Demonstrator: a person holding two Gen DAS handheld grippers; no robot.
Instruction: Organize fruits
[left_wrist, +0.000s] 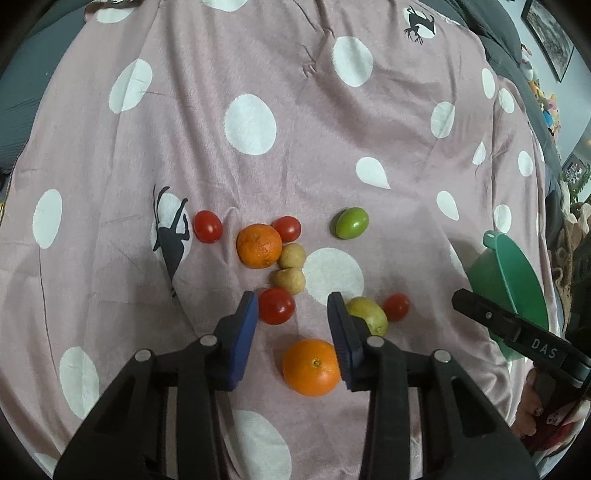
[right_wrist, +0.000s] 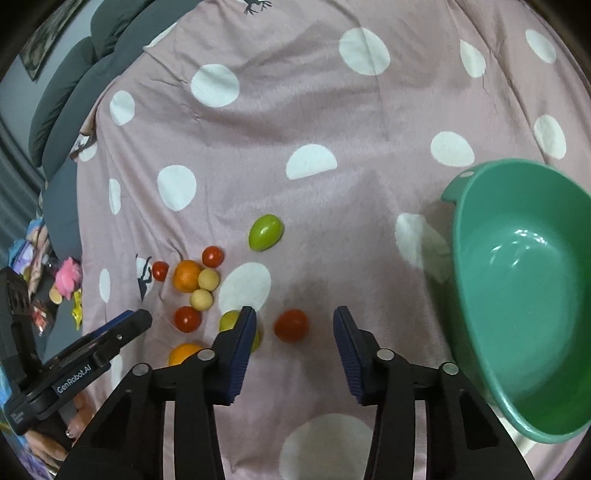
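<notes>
The fruits lie scattered on a pink bedspread (left_wrist: 295, 166) with white dots, none of them in the green bowl (right_wrist: 517, 288), which sits tilted at the right side of the cloth with its inside bare. Nearest the left tongs (left_wrist: 293, 310) is an orange (left_wrist: 311, 367), lying low between the two blue pads and just touching the right-hand one in the view; the pads do not press on it, so these tongs stand released with a gap between them. Just beyond their tips are a red tomato (left_wrist: 277, 305) on the left and a yellow-green fruit (left_wrist: 369, 314) on the right, with another small tomato (left_wrist: 396, 306) beside it. Further out sit two pale round fruits (left_wrist: 290, 267), a second orange (left_wrist: 259, 245) touching one of them, two more tomatoes (left_wrist: 246, 227), and a green fruit (left_wrist: 351, 223) lying apart. The right tongs (right_wrist: 294, 317) are likewise released, parted and empty, hovering above a red tomato (right_wrist: 291, 325) that lies on the cloth between the pads, touching neither. A hand (right_wrist: 55, 439) grips the left tool's handle.
</notes>
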